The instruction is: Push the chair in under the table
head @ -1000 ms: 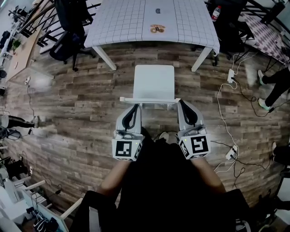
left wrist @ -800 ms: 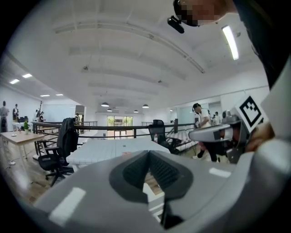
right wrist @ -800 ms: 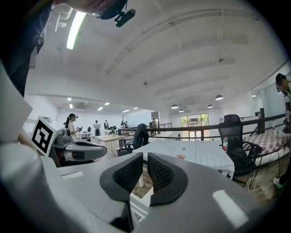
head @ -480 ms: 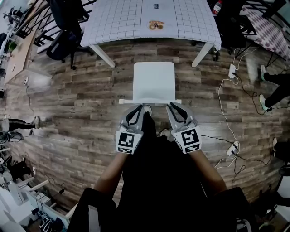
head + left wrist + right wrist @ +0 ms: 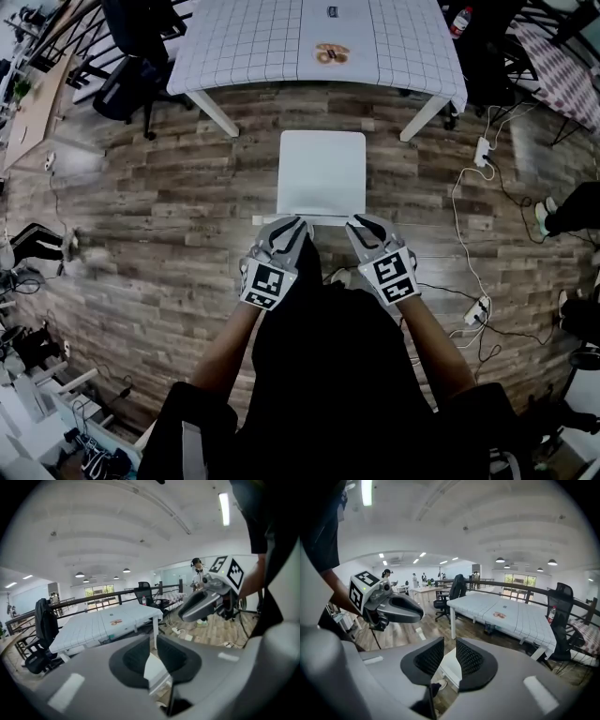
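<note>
My left gripper (image 5: 298,226) and right gripper (image 5: 362,226) hang just at the chair's (image 5: 322,173) near back rail, both jaws opening with nothing between them. The chair stands short of the bench (image 5: 253,47). Next, I judge: push it evenly forward.

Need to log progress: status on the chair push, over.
Left gripper and right gripper behind the white chair, jaws opening, nothing clamped. Chair short of the table, not under it. Nothing on the floor between them.
</note>
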Available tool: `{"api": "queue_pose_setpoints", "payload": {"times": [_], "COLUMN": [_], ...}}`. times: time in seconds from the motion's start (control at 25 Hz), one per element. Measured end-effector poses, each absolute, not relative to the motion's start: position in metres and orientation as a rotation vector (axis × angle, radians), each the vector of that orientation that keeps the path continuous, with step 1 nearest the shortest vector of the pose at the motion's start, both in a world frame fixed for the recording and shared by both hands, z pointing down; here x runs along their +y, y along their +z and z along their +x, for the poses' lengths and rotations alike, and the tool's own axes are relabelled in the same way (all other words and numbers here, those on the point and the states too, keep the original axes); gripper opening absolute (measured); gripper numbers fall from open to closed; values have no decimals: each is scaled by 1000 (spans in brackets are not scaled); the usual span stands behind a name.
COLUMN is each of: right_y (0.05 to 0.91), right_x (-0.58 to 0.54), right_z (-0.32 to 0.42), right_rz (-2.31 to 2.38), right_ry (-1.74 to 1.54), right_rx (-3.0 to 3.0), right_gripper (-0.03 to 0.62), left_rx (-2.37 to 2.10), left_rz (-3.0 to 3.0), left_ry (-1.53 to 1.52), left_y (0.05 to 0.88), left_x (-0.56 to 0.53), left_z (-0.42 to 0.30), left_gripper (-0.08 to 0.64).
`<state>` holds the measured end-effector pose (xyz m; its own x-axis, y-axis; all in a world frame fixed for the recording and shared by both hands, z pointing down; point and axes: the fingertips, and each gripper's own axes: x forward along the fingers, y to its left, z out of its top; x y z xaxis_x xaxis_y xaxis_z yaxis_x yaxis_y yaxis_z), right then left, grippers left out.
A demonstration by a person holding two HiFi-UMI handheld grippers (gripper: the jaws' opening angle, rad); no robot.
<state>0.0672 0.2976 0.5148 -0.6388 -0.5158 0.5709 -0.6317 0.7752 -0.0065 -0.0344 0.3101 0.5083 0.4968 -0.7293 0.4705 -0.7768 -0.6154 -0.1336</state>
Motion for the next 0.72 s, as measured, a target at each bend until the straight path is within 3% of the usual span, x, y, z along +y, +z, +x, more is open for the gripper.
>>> {"api": "queue_pose_setpoints", "payload": {"times": [0.24, 0.72], "right_y": [562, 635], "right_x": [302, 302], "right_z": [55, 33], "right_rz": [607, 289], "right_ry": [181, 146], "right_rx": [-2262, -2057], "right_gripper": [106, 144], "left_rx": [-969, -520], "left_rz": [2642, 2607], "left_ry": [1036, 1283], "left_y": [558, 617], "left_x": [313, 305], "left_z": [-25, -16], "left_gripper": [132, 172]}}
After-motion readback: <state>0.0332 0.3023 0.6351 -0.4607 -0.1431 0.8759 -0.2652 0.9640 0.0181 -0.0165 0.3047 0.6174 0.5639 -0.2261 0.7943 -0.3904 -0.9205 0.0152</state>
